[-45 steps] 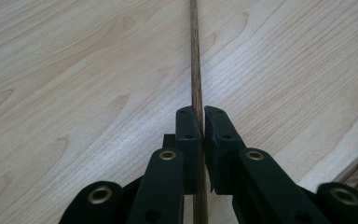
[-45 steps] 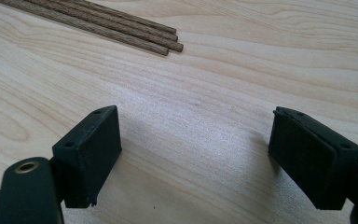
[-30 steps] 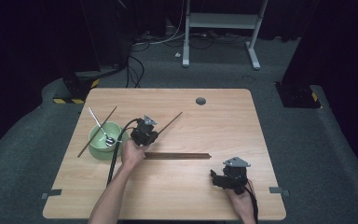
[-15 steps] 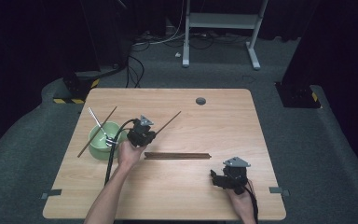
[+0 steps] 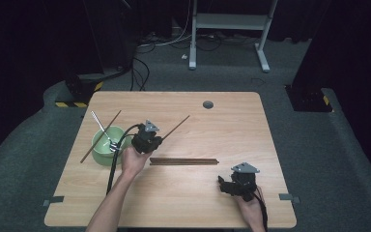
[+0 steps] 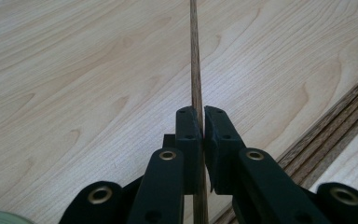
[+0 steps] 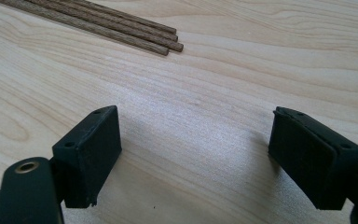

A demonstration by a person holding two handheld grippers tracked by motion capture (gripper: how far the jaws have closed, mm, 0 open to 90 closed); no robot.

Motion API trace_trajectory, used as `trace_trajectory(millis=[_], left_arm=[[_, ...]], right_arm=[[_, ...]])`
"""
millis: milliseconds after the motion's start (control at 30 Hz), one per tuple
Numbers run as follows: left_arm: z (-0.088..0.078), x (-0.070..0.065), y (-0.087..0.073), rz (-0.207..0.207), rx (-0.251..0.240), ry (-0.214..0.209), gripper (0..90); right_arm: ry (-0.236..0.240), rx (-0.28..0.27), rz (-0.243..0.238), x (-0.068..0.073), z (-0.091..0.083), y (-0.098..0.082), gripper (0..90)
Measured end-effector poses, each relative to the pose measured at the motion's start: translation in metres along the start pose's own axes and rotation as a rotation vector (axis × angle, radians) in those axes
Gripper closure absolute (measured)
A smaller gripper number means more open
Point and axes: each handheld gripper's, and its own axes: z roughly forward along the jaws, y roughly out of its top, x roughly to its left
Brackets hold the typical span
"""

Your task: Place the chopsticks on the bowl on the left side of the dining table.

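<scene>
The left claw [image 5: 147, 140] is clamped on one wooden stick [image 6: 196, 84], which juts up and right from it above the bench [image 5: 232, 121], just beside the green bowl [image 5: 107, 145]. The right claw [image 5: 232, 186] rests near the bench's front edge, its jaws wide apart with nothing between them. To carry the stick well, I would keep the grip firm and the stick steady, clear of the bundle of sticks [image 5: 183, 161]. No writing or brand is legible anywhere.

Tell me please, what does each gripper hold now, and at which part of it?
The left gripper is shut on a wooden chopstick, near its end closest to the person. The right gripper is open and holds nothing.
</scene>
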Motion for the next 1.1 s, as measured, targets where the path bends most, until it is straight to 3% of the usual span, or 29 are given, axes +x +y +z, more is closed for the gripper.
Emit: trace_trajectory(millis=[333,567,1100], left_arm=[[-0.006,0.001,-0.007,-0.019,-0.003,-0.005,84.2],[-0.02,0.006,-0.013,-0.074,-0.053,-0.034,84.2],[-0.048,0.007,-0.023,-0.057,-0.086,-0.015,84.2]], right_arm=[[-0.001,0.001,0.001,0.0,0.0,0.0,16.5],[-0.001,0.001,0.001,0.0,0.0,0.0,16.5],[-0.001,0.001,0.001,0.0,0.0,0.0,16.5]])
